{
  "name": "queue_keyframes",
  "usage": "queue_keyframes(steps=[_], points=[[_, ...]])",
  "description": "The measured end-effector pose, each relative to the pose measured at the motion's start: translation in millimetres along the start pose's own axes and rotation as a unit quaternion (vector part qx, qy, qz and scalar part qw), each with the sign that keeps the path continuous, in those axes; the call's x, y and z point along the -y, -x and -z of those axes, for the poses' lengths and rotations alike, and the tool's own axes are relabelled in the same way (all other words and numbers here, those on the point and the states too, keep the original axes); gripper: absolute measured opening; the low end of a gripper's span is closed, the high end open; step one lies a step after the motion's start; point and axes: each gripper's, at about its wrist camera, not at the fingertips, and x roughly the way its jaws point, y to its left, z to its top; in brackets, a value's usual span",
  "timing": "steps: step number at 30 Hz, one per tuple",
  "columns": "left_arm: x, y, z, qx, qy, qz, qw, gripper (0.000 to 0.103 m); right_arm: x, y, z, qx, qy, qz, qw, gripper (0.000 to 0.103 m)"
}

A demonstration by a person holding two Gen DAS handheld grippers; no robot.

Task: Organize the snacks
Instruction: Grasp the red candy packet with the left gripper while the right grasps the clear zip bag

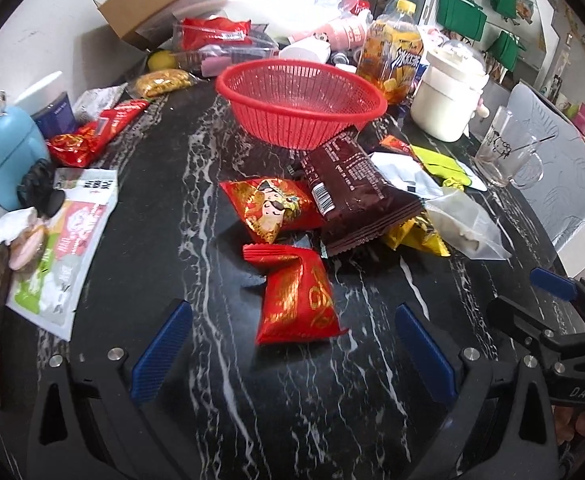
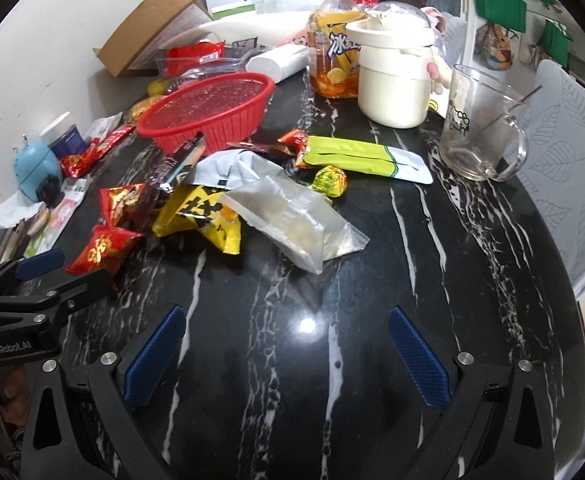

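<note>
An empty red basket (image 1: 304, 100) stands at the back of the black marble table (image 1: 212, 184); it also shows in the right wrist view (image 2: 208, 110). Snack packets lie in front of it: a red-gold packet (image 1: 298, 300) nearest my left gripper (image 1: 292, 354), a red cartoon packet (image 1: 272, 208), a brown packet (image 1: 356, 196), a yellow packet (image 2: 200, 216), a clear zip bag (image 2: 292, 220), a green-white sachet (image 2: 368, 158) and a wrapped candy (image 2: 329, 180). My left gripper is open and empty just short of the red-gold packet. My right gripper (image 2: 288, 360) is open and empty over bare table.
A glass mug (image 2: 480, 136), a white pot (image 2: 396, 80) and a drink bottle (image 2: 334, 44) stand at the back right. A cardboard box (image 1: 164, 0), a blue figure (image 1: 6, 152), red packets (image 1: 92, 136) and a white-green pouch (image 1: 64, 248) crowd the left side.
</note>
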Motion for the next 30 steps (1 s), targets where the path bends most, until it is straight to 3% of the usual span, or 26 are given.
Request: queue_keyframes(steps=[2,4,6,10,24,30], points=[[0.5,-6.8,-2.7,-0.006,0.0,0.002,1.0,0.099,2.5,-4.7,-3.2,-0.002,-0.001,0.001,1.0,0.103],[-0.4,-13.0,-4.9,-0.012,0.003,0.004,0.9999,0.083,5.3,-8.6,-6.4,-0.006,-0.003,0.002,1.0,0.103],[-1.8,-18.1,-6.6,-0.016,0.006,0.009,0.9998,0.074,7.8,-12.4,-10.6,-0.008,-0.004,0.001,1.0,0.102],[-1.2,-18.5,-8.7,-0.009,-0.003,0.008,0.9999,0.037,12.2,-18.6,-19.4,-0.008,-0.004,0.0,1.0,0.102],[-3.4,-3.5,-15.7,-0.006,0.0,0.035,0.9994,0.035,19.7,-37.5,-42.0,0.004,0.033,-0.006,0.999,0.102],[0.4,-0.6,-13.8,-0.008,0.001,0.04,0.9992,0.035,19.3,-53.4,-50.7,-0.001,0.055,-0.032,0.998,0.09]])
